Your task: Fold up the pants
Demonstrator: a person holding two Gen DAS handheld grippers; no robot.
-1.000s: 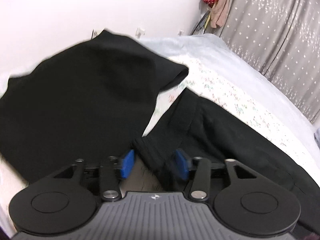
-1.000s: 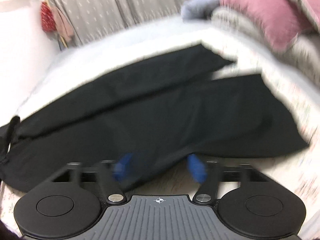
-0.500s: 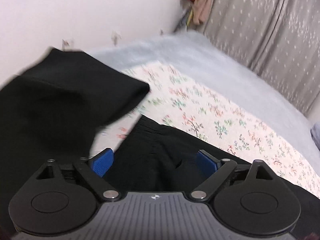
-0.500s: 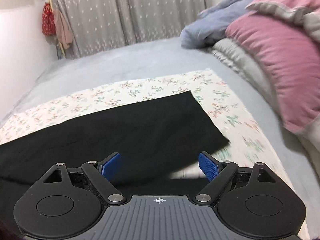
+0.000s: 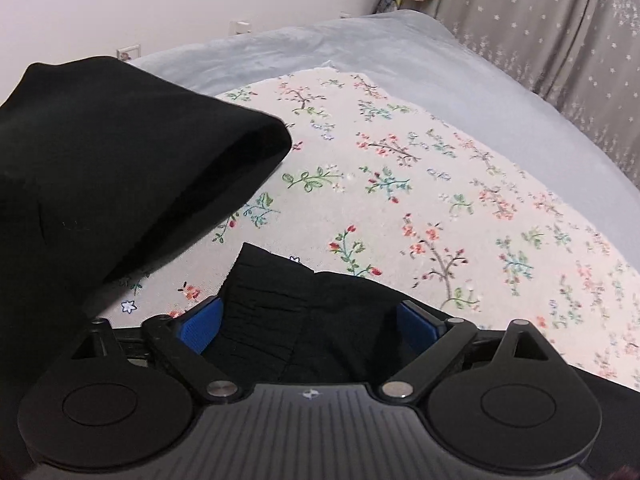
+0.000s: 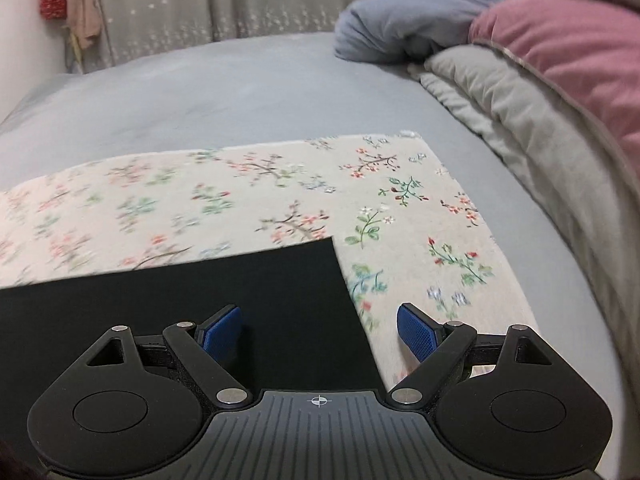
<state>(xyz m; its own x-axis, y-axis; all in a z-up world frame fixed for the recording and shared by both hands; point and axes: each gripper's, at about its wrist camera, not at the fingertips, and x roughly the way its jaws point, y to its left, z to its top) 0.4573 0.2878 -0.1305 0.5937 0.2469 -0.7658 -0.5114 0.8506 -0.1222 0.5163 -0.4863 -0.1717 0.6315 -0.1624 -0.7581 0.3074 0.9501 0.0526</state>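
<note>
Black pants lie on a floral cloth [image 5: 400, 184] on a bed. In the left wrist view the gathered waistband [image 5: 280, 304] sits between the wide-apart blue pads of my left gripper [image 5: 310, 320], which is open. A second black garment [image 5: 100, 168] bulges up at the left. In the right wrist view a flat leg end [image 6: 224, 292] with a square corner lies under my right gripper [image 6: 320, 330], which is open, its left pad over the fabric and its right pad over the floral cloth [image 6: 400, 208].
The grey-blue bed sheet [image 6: 200, 92] runs beyond the cloth. A pink pillow [image 6: 568, 52], grey quilt [image 6: 520, 120] and blue blanket [image 6: 420, 12] pile at the right. Grey curtains [image 5: 540, 20] and a white wall [image 5: 160, 0] stand behind.
Both grippers have opened from a narrower gap and let the pants down onto the cloth. Both have moved forward, so each view shows less fabric and more floral cloth.
</note>
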